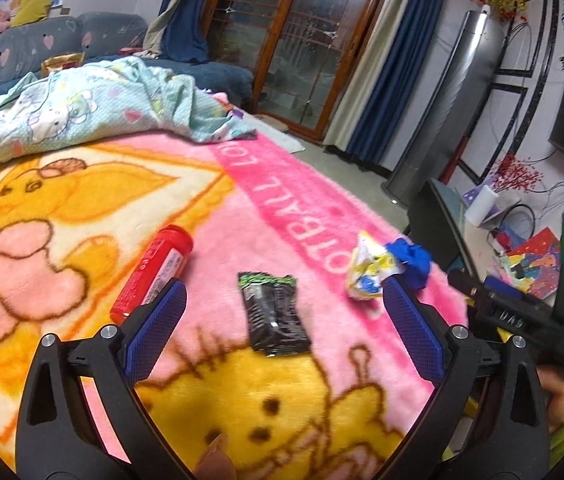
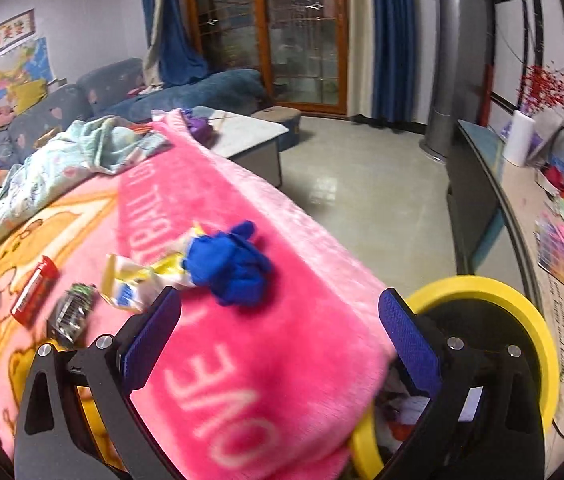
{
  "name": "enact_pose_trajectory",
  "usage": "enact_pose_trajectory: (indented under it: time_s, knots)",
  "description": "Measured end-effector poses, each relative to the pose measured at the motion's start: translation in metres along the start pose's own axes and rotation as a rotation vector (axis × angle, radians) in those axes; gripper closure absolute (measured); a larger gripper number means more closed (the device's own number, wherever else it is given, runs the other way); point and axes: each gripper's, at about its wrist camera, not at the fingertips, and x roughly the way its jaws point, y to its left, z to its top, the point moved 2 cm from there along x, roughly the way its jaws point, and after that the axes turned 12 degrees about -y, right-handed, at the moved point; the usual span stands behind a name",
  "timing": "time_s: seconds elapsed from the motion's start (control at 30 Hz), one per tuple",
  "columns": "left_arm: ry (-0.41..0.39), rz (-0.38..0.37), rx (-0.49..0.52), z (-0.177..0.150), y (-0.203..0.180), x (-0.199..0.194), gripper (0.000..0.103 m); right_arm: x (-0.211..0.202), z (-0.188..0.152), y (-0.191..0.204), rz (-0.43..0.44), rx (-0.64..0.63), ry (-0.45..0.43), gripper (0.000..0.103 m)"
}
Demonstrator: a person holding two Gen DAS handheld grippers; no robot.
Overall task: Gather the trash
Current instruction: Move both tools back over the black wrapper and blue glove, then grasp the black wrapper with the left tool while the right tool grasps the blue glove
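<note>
Trash bin [image 2: 482,288] mostly hidden behind pink blanket [image 2: 282,320].

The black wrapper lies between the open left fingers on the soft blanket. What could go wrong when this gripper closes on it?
1. The black wrapper lies flat on the fluffy blanket, so the left gripper may pinch pile along with it, or slide over it.
2. The red tube lies close by the left finger; a sideways move may roll it.
3. The bin sits below the blanket edge, partly covered, so a drop could miss.
</note>
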Motion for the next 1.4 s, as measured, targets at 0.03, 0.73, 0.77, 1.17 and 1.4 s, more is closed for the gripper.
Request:
enact_pose_trajectory:
  time_s: [0.03, 0.73, 0.77, 1.17, 1.4]
  knots:
    - [0.008, 0.005, 0.002, -0.001, 0.001, 0.002, 0.013, 0.004, 0.002, 0.005, 0.007, -0.007, 0.000, 0.007]
    - [0.195, 0.051, 0.102, -0.030, -0.010, 0.065, 0.035, 0.053, -0.011, 0.019, 0.101, 0.002, 0.098, 0.072]
    - [0.204, 0.052, 0.108, -0.032, -0.011, 0.066, 0.043, 0.052, -0.011, 0.018, 0.101, 0.001, 0.096, 0.075]
    - [0.228, 0.038, 0.134, -0.038, -0.020, 0.063, 0.083, 0.022, -0.014, -0.004, 0.108, 0.044, 0.060, 0.085]
    - [0.206, 0.001, 0.128, -0.039, -0.028, 0.050, 0.089, 0.000, -0.016, -0.014, 0.122, 0.062, 0.050, 0.085]
